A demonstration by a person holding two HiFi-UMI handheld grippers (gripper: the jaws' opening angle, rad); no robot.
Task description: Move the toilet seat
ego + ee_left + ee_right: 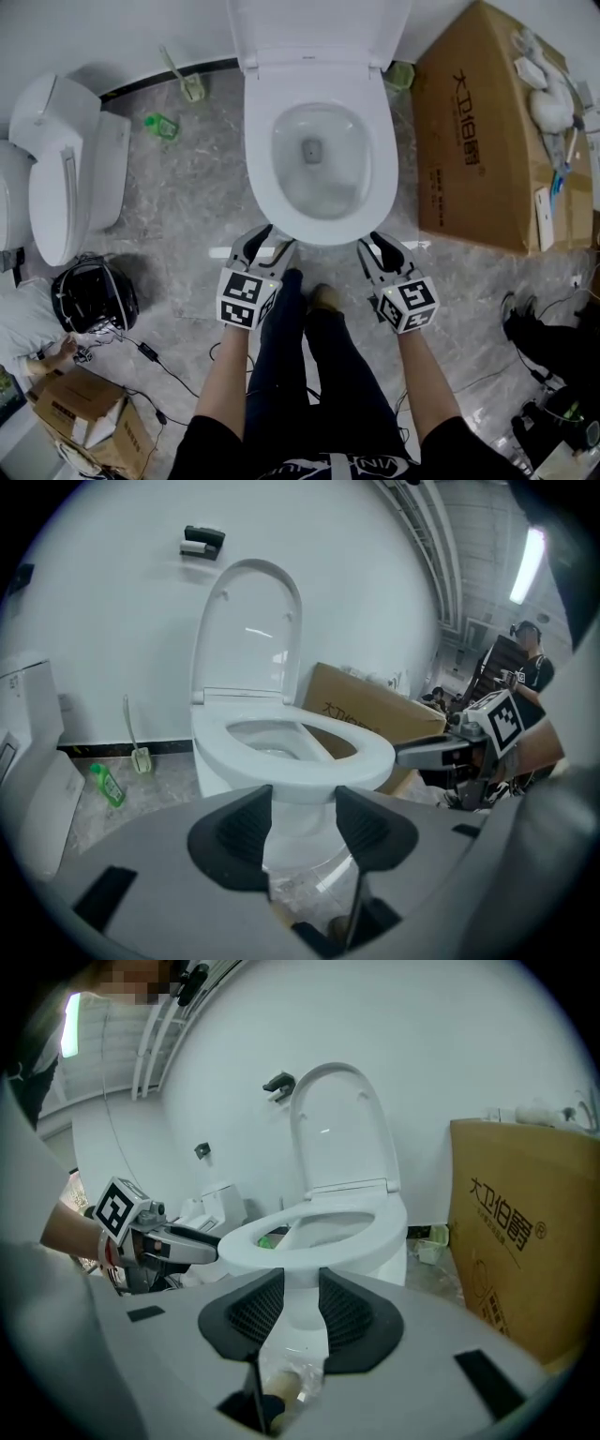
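Observation:
The white toilet seat (265,164) has its front edge raised off the bowl, and the lid (319,28) stands upright behind it. My left gripper (267,238) is at the seat's front left rim and my right gripper (382,244) at its front right, with their fingertips at or under the edge. In the left gripper view the seat (352,754) hangs just above my left gripper (302,803), and the right gripper (441,752) touches its side. In the right gripper view the left gripper (183,1241) meets the seat (281,1246) above my right gripper (300,1283). Both pairs of jaws stand apart with nothing pinched between them.
A large cardboard box (478,141) stands right of the toilet and a second toilet (66,169) to the left. A green bottle (161,125) and a brush (187,84) lie by the wall. A black helmet (92,295), cables and a small box (84,412) are on the floor to the left. The person's legs (309,375) stand between the grippers.

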